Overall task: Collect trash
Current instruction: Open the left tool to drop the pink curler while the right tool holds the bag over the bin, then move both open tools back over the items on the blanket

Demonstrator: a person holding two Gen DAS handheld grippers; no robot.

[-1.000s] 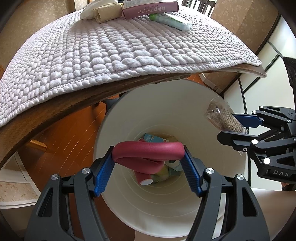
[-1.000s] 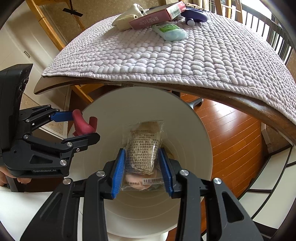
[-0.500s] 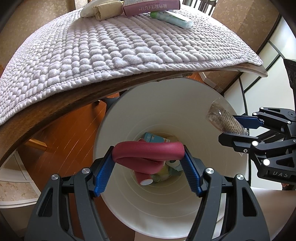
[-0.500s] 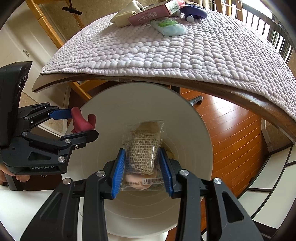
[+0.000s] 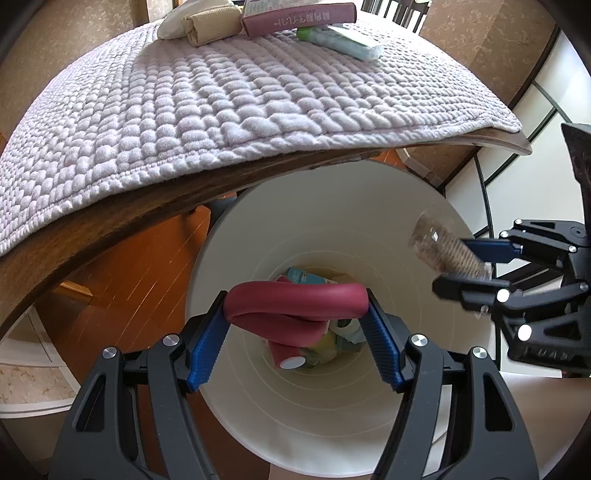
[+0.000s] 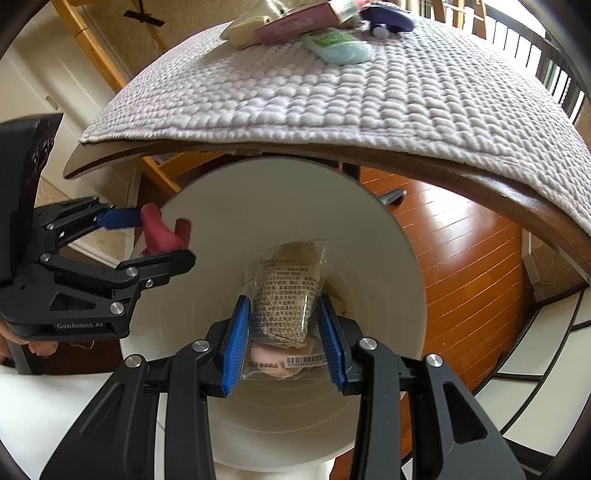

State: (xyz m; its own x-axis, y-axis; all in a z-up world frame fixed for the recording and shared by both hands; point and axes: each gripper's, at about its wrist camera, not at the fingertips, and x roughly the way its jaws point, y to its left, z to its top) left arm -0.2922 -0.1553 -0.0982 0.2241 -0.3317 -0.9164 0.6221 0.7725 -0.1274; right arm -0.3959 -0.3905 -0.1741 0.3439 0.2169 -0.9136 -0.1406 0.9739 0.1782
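Note:
A white trash bin stands below the table edge, with several pieces of trash at its bottom. My left gripper is shut on a bent dark-red foam tube and holds it over the bin mouth. My right gripper is shut on a clear snack packet with printed text, also over the bin. The right gripper with the packet shows at the right in the left wrist view. The left gripper with the tube shows at the left in the right wrist view.
A table with a quilted lilac cover overhangs the bin. At its far side lie a pink box, a beige pouch, a green-white tube and a dark blue object. Orange wood floor lies beyond.
Both grippers have kept their holds over the bin. The right gripper has shifted slightly, with a little blur in its view; the bin and table edge sit a little lower in frame.

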